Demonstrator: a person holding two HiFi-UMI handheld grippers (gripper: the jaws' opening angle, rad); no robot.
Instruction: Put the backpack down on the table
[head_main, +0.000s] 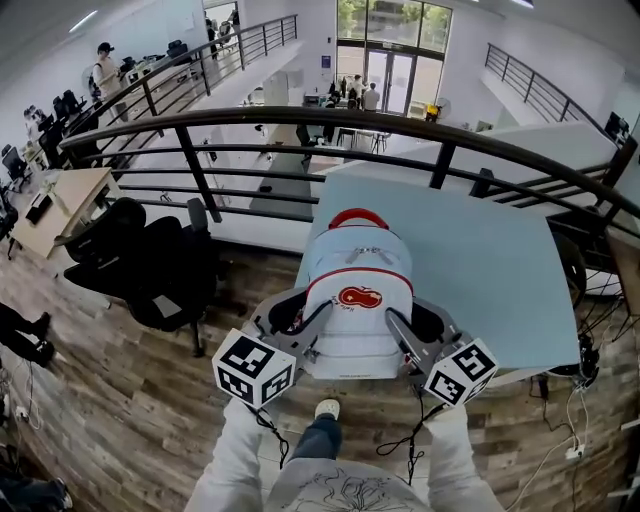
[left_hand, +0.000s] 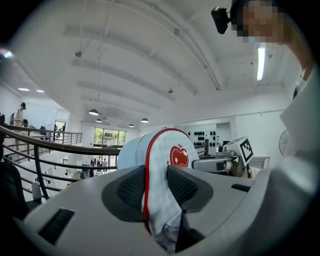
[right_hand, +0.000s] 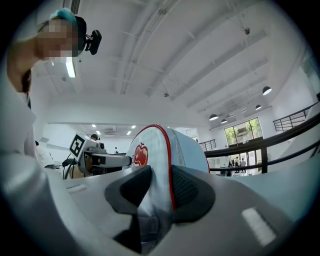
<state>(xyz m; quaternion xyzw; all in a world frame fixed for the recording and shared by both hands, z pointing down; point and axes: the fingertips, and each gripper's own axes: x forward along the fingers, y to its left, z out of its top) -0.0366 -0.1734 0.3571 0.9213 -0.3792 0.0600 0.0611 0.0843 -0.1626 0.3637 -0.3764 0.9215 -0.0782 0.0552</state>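
- The backpack (head_main: 355, 300) hung over the table's (head_main: 500, 270) near left corner, its bottom past the near edge.
- Its long axis ran away from the person, with the red handle (head_main: 357, 216) pointing toward the far edge.
- The left gripper (head_main: 308, 318) and the right gripper (head_main: 400, 326) each pinched one of its red-piped side edges.

Head view looking steeply down from overhead onto backpack (head_main: 352, 300) and surface (head_main: 480, 260), railing (head_main: 300, 113) toward 12 o'clock, both gripper views very close, level along their jaws, facing each other across the backpack
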